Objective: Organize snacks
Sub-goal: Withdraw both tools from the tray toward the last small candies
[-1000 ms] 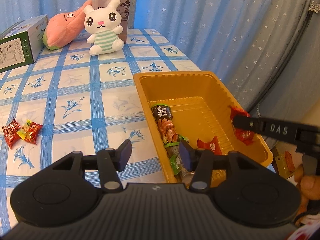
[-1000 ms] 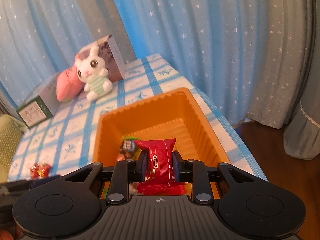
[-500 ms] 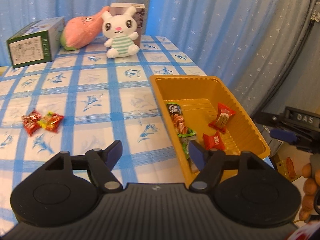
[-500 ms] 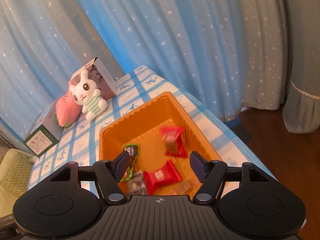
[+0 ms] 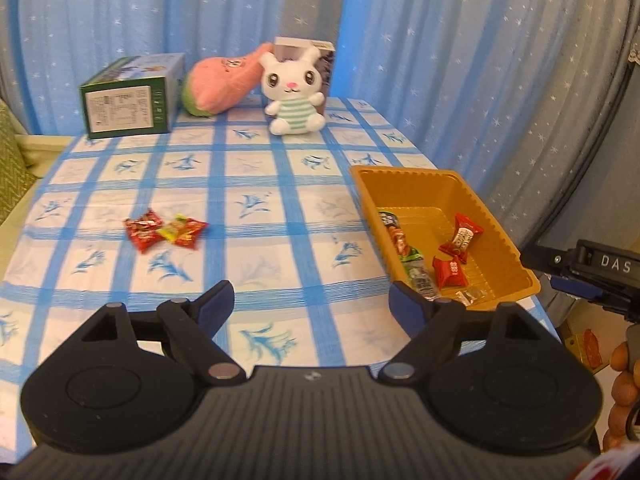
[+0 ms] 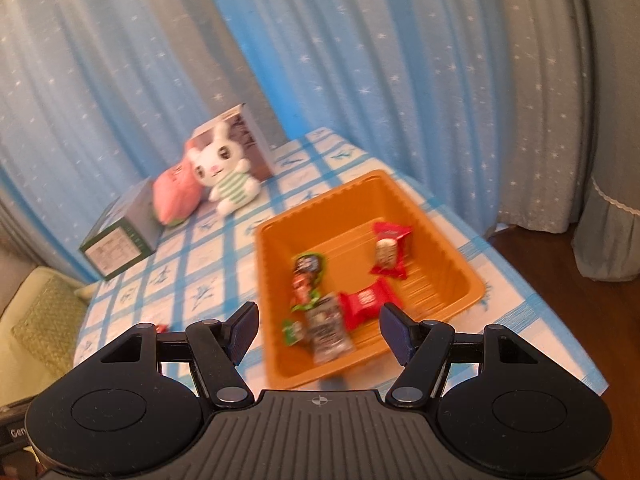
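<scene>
An orange tray (image 5: 502, 240) (image 6: 448, 248) sits near the table's right edge and holds several wrapped snacks, among them two red packets (image 5: 450, 271) (image 6: 365, 300) and a long dark strip (image 5: 404, 246). Two red and yellow candies (image 5: 165, 230) lie loose on the checked cloth, left of the middle. My left gripper (image 5: 311, 306) hovers over the near part of the table, its jaws opening with nothing between them. My right gripper (image 6: 320, 332) stands open above the tray's near end, empty. The right gripper's body (image 5: 592, 270) shows at the right edge of the left wrist view.
At the table's far end stand a green box (image 5: 128, 98), a pink plush (image 5: 218, 80), a white rabbit toy (image 5: 292, 92) and a dark carton (image 5: 324, 56). Blue starred curtains hang behind. Wooden floor (image 6: 580, 288) lies right of the table.
The right gripper let go of the red packet, which now lies in the tray. Both grippers drew back and rose from the tray, and the left jaws spread wider.
</scene>
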Demonstrator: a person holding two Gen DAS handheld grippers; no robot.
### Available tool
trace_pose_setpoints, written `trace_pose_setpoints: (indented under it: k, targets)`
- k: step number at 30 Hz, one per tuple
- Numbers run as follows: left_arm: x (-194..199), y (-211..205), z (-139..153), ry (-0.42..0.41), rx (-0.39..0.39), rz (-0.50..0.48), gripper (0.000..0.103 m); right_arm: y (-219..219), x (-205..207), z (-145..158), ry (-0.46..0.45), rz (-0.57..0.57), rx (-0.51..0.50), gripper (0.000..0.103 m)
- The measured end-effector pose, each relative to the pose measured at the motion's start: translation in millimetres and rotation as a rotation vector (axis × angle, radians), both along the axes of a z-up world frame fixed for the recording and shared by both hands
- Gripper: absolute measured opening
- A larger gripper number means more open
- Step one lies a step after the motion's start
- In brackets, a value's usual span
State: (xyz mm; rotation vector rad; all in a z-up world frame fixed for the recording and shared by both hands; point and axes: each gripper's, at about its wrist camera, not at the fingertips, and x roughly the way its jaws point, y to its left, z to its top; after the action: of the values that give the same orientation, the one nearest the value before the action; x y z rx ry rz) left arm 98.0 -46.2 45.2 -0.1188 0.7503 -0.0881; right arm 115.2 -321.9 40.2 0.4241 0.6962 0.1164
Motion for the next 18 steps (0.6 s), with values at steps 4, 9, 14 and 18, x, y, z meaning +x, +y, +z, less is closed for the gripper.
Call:
trace_pose_setpoints:
  k: [4, 9, 14, 18]
  targets:
    - [-13, 19, 4, -0.009, 0.001, 0.032, 0.085, 22, -6, 4, -0.002, 0.049, -0.008, 0.067]
    - [-23, 43, 7, -0.015, -0.005, 0.077, 0.085, 46, -10, 9, -0.014, 0.112, -0.025, 0.067]
    - [-29, 64, 9, -0.026, -0.007, 0.110, 0.085, 68, -9, 13, -0.019, 0.164, -0.045, 0.067]
    - [-29, 78, 10, -0.032, -0.007, 0.131, 0.085, 85, -5, 13, -0.022, 0.202, -0.057, 0.067]
